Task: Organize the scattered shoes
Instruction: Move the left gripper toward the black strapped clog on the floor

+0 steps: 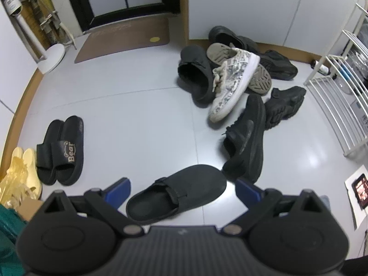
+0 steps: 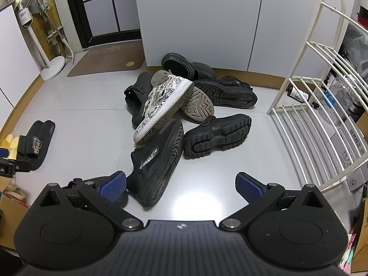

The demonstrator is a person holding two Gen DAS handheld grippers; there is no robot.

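Note:
A black clog (image 1: 177, 194) lies on the grey floor between the blue pads of my open left gripper (image 1: 182, 191), untouched. A pair of black Bear slides (image 1: 61, 150) (image 2: 36, 146) stands side by side at the left, with yellow slippers (image 1: 25, 163) beside it. In a pile by the wall lie a patterned white sneaker (image 1: 232, 85) (image 2: 161, 105), its upturned mate, and several black shoes. A black sneaker (image 2: 156, 163) (image 1: 246, 142) lies on its side just ahead of my open right gripper (image 2: 180, 185), near its left pad.
A white wire shoe rack (image 2: 317, 115) (image 1: 333, 87) stands at the right. A brown doormat (image 1: 124, 39) lies before the black-framed door. A fan's white base (image 2: 53, 67) stands at the left wall. A phone on paper (image 1: 361, 194) lies on the floor at the right.

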